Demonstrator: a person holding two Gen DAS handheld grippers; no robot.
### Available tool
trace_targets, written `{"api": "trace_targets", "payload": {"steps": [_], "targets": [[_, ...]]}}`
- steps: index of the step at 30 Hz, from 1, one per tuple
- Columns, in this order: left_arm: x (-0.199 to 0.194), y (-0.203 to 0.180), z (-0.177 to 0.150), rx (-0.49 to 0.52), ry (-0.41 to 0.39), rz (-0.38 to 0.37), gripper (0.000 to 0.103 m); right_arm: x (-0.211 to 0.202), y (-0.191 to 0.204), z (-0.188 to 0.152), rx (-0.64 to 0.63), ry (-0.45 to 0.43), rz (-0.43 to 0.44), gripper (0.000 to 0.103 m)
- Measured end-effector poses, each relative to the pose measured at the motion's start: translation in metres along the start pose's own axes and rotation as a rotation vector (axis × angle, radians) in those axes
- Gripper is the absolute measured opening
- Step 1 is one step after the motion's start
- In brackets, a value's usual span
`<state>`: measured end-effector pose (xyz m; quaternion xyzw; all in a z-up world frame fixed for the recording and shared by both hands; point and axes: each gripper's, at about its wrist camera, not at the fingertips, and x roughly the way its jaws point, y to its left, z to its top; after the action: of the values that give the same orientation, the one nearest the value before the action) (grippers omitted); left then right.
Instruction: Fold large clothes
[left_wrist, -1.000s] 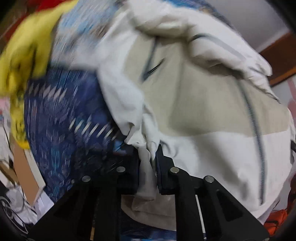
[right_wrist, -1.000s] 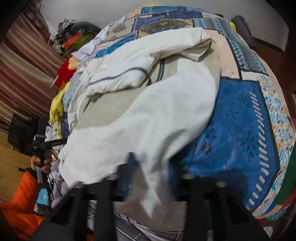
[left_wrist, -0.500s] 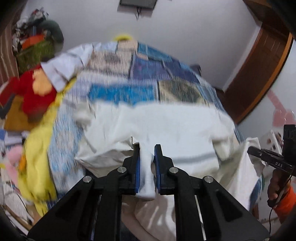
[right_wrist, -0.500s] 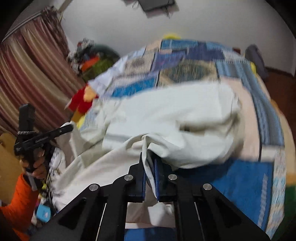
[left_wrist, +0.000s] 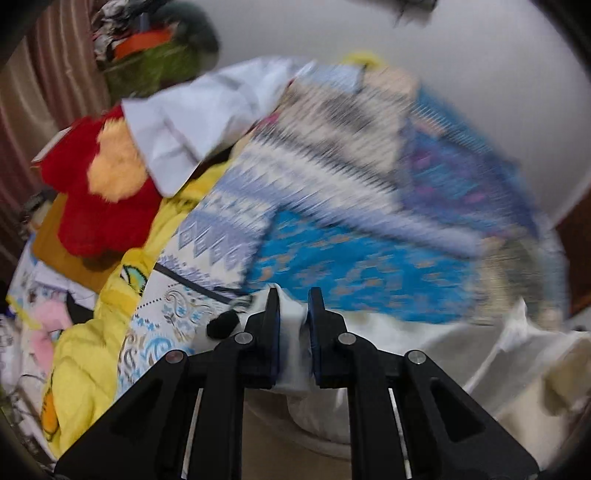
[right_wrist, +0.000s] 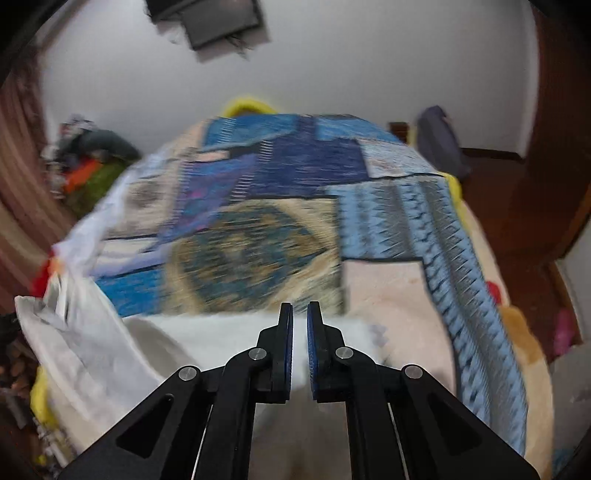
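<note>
The large white and beige garment (left_wrist: 461, 369) hangs over the near end of the bed, below both grippers. My left gripper (left_wrist: 293, 299) is shut on a bunched white edge of it (left_wrist: 291, 332), raised above the patchwork bedspread (left_wrist: 332, 206). In the right wrist view the garment (right_wrist: 207, 343) spreads below and to the left. My right gripper (right_wrist: 299, 314) has its jaws nearly together with white cloth showing in the narrow gap. Both views are motion-blurred.
A red and orange plush toy (left_wrist: 99, 184), a yellow blanket (left_wrist: 85, 354) and a white cloth (left_wrist: 192, 114) lie along the bed's left side. A pile of clothes (right_wrist: 88, 162) sits at the far left. A dark bag (right_wrist: 439, 144) and wooden door (right_wrist: 554, 147) are at right.
Both grippers have lifted and swung forward over the bed, carrying the garment's edge. The garment that lay spread on the bedspread now hangs below the grippers, leaving the patchwork exposed.
</note>
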<state>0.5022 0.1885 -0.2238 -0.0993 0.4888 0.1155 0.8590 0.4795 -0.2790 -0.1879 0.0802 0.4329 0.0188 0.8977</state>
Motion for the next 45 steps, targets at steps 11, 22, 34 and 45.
{"api": "trace_targets", "payload": {"steps": [11,22,34,45], "targets": [[-0.011,0.006,-0.006,0.117,0.006,0.04,0.014,-0.026,-0.035,0.007,-0.052,-0.069,-0.059,0.005],[-0.167,-0.009,-0.056,0.323,-0.215,-0.111,0.072,-0.145,0.059,-0.033,-0.36,-0.09,0.233,0.006],[-0.061,-0.038,-0.122,0.377,0.082,-0.152,0.082,-0.035,0.132,-0.098,-0.461,0.25,0.277,0.006],[0.035,-0.036,-0.01,0.338,0.046,0.09,0.082,0.065,0.066,-0.032,-0.402,0.299,0.076,0.005]]}}
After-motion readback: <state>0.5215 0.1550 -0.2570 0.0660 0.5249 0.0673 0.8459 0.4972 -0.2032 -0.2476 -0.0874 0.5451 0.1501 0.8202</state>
